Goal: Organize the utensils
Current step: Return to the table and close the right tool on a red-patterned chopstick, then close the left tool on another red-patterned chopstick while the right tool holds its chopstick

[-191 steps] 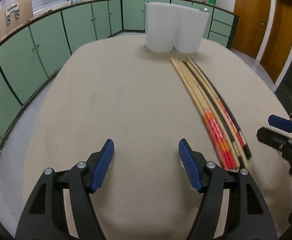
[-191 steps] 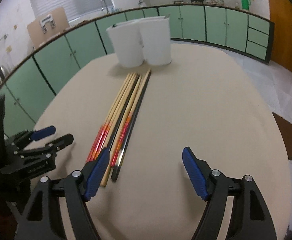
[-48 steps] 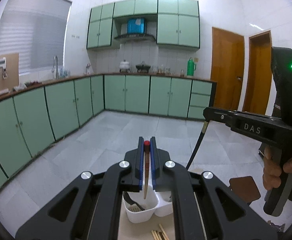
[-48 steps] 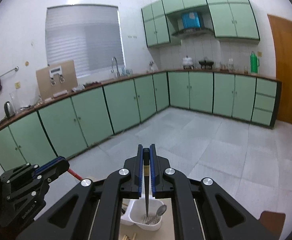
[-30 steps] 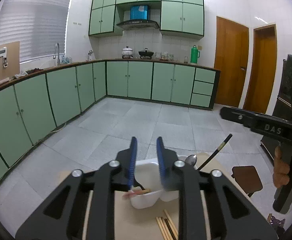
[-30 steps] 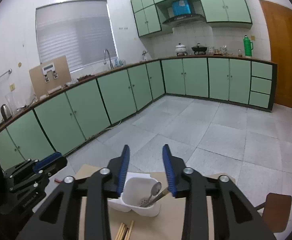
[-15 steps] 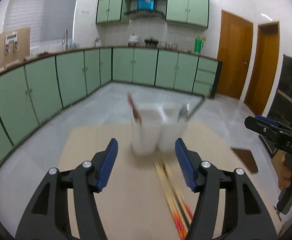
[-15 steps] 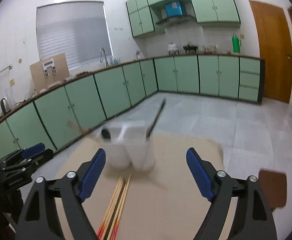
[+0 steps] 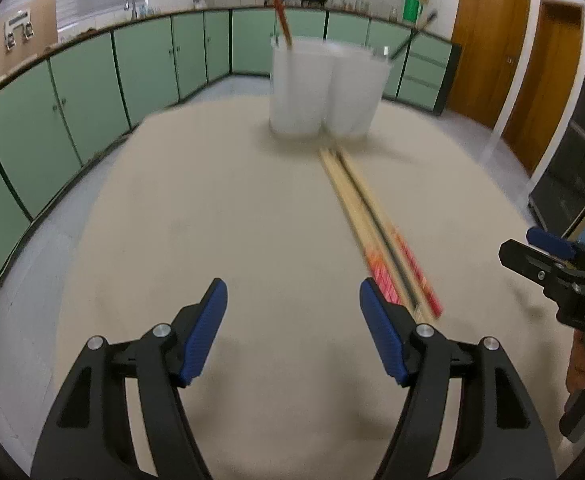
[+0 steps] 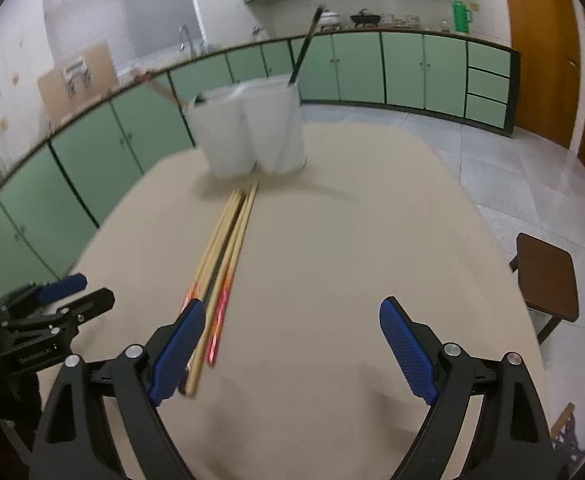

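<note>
A white two-cup utensil holder (image 9: pixel 324 88) stands at the far side of the beige table (image 9: pixel 212 220); it also shows in the right wrist view (image 10: pixel 252 132). A red-tipped chopstick (image 9: pixel 278 6) sticks out of its left cup and a black chopstick (image 10: pixel 304 46) out of its right cup. Several chopsticks (image 9: pixel 372 228) lie in a bundle in front of it, also seen from the right wrist (image 10: pixel 222 264). My left gripper (image 9: pixel 292 332) is open and empty, left of the bundle's near end. My right gripper (image 10: pixel 292 344) is open and empty, its left finger over the bundle's near end.
Green kitchen cabinets (image 9: pixel 92 80) run along the walls behind the table. A brown stool (image 10: pixel 548 276) stands off the table's right edge. Wooden doors (image 9: pixel 488 48) are at the far right. Each gripper shows at the edge of the other's view.
Both grippers let go of a chopstick into the holder, opened wide, then pulled back and down toward the table's near side. Fewer chopsticks lie in the bundle than at the start.
</note>
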Demonstrator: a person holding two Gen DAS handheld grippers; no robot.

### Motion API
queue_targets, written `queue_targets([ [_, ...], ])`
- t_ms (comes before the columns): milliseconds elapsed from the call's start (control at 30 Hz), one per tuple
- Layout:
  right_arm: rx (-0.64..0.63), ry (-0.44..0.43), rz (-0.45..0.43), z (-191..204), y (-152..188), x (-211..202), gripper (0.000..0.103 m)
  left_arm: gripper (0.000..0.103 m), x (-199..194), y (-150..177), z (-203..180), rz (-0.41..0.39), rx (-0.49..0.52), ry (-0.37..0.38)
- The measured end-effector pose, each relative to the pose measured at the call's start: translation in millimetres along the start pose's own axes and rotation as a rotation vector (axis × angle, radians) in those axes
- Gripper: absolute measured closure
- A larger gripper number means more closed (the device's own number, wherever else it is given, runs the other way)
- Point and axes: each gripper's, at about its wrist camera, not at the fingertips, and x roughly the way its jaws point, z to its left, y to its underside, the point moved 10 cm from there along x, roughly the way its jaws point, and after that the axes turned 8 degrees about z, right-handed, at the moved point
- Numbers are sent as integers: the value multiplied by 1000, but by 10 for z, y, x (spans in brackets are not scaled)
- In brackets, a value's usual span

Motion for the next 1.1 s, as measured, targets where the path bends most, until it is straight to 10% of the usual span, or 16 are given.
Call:
queue_targets([
  [767, -133, 15, 94, 485, 272, 406, 58, 35, 120, 353, 41, 81, -18, -10],
  [933, -168, -18, 100, 571, 273, 420, 93, 35, 141, 355, -37, 82, -11, -3],
  [1100, -133, -32, 97, 465, 284, 380, 96, 35, 143, 361, -155, 84, 9, 11],
])
